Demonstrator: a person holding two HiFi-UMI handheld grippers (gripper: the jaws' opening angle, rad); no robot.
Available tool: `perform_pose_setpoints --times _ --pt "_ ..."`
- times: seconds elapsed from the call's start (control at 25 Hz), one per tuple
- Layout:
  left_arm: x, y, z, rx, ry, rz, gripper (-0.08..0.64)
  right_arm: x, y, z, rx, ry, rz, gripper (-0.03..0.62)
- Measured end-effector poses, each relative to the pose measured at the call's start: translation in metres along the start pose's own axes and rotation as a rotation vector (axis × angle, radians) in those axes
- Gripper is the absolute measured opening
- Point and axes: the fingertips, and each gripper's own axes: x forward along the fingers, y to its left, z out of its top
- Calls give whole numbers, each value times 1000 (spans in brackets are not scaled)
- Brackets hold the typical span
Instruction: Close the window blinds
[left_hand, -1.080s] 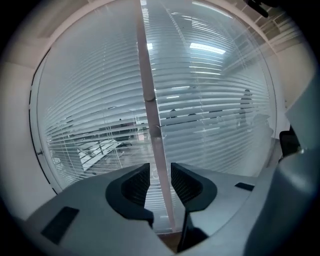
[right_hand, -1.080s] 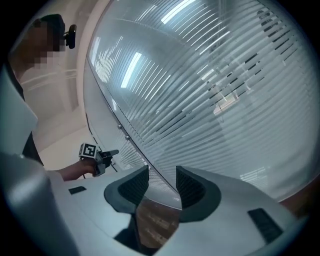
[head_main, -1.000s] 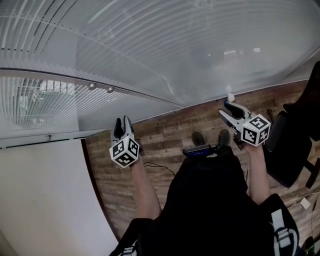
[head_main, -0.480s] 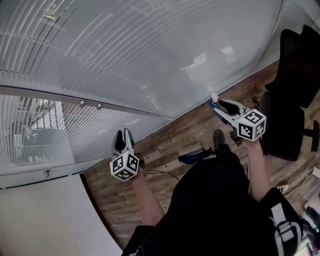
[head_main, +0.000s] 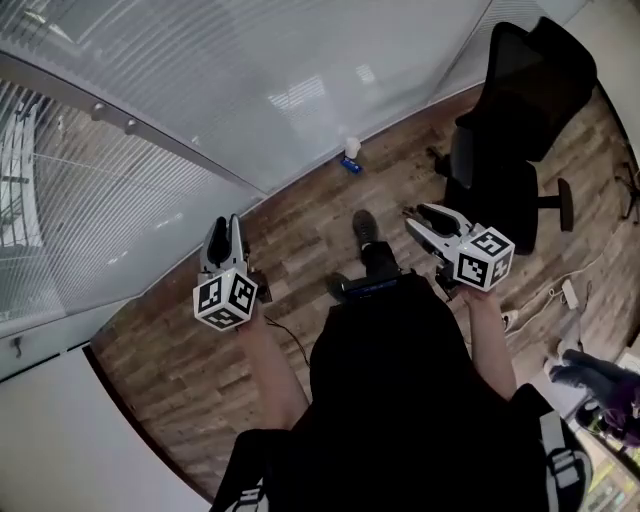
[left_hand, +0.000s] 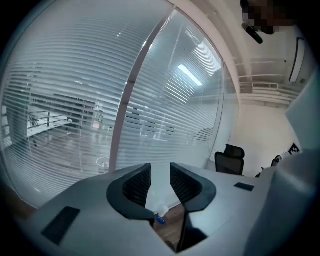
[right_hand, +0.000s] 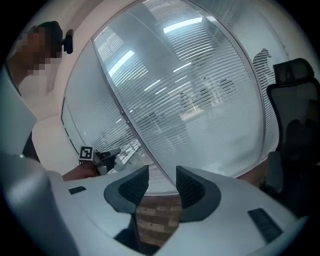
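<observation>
The window blinds (head_main: 250, 70) hang behind glass panels across the top left of the head view, their white slats lying nearly flat. They also fill the left gripper view (left_hand: 75, 100) and the right gripper view (right_hand: 200, 90). My left gripper (head_main: 222, 235) hovers over the wooden floor, pointing at the window and clear of it. Its jaws (left_hand: 160, 166) have just been closing a little but stand apart with nothing between them. My right gripper (head_main: 418, 217) is held out at the right, also away from the glass, open (right_hand: 162, 170) and empty.
A black office chair (head_main: 510, 130) stands at the upper right, close to my right gripper. A small white cup (head_main: 351, 148) and a blue item (head_main: 350, 166) sit on the floor by the window base. A white cable (head_main: 545, 295) lies at the right, a white wall panel (head_main: 60, 430) at lower left.
The view has swung to the right and the chair has come fully into sight. Both grippers have moved back from the window; the right one has left the spot by the white cup.
</observation>
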Motion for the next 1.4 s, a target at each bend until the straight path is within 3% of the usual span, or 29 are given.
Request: perform_pose_setpoints --times 0.24,0.68,0.84,1.0,1.16,1.4 --pt "-25 -14 -25 -95 -24 -52 132 -38 20 -7 -46 28 -65 176" --pt "-82 -27 3 -120 -178 10 130 -38 60 43 -281 3 45 176" --pt "-93 -68 1 -98 -180 -5 130 -69 39 34 -235 -32 60 176" --pt "-110 -130 7 -46 -169 -61 130 -117 14 19 -108 -96 99 176" --pt "-136 -189 21 -5 -212 -111 130 -161 -14 4 12 -159 171 175" --pt "-164 -235 13 6 -215 -106 130 -180 -25 0 14 -180 282 175"
